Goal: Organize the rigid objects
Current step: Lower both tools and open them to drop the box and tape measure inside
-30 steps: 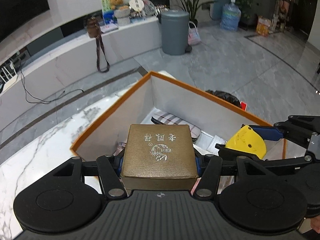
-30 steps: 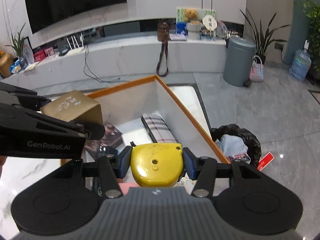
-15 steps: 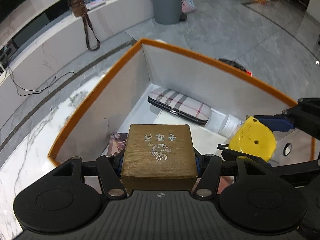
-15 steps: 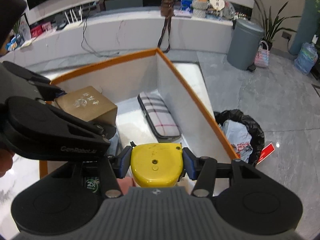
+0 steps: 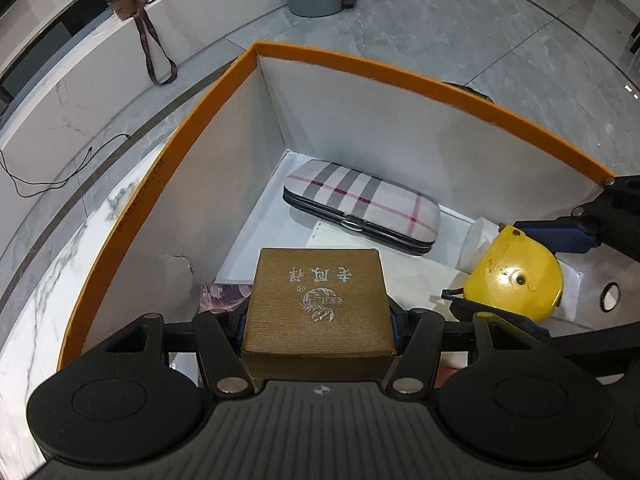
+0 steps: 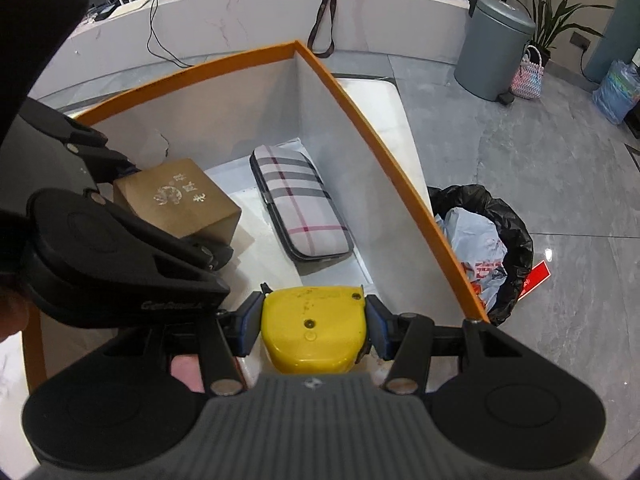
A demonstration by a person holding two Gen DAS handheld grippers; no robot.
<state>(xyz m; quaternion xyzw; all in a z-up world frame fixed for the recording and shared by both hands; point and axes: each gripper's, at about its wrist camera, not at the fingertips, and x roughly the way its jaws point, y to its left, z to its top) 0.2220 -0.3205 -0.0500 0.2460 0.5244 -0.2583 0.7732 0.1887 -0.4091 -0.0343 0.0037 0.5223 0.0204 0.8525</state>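
My left gripper (image 5: 318, 320) is shut on a brown gift box (image 5: 318, 300) with silver characters on its lid, held inside the big orange-rimmed carton (image 5: 400, 68). The same brown gift box (image 6: 176, 200) shows at the left of the right wrist view. My right gripper (image 6: 314, 324) is shut on a yellow tape measure (image 6: 314, 328), which hangs over the carton's floor; the yellow tape measure (image 5: 516, 280) also appears at the right of the left wrist view. A plaid case (image 5: 360, 204) lies flat on the carton floor near the far corner.
A white round lid or cup (image 5: 472, 240) and white paper (image 5: 340, 236) lie in the carton, with a printed card (image 5: 224, 294) under the box. Outside stand a black-bagged waste bin (image 6: 484, 240), a grey pedal bin (image 6: 496, 48) and a marble counter (image 6: 240, 20).
Both grippers have sunk and tipped down into the carton with their loads. The carton walls and plaid case now fill more of each view.
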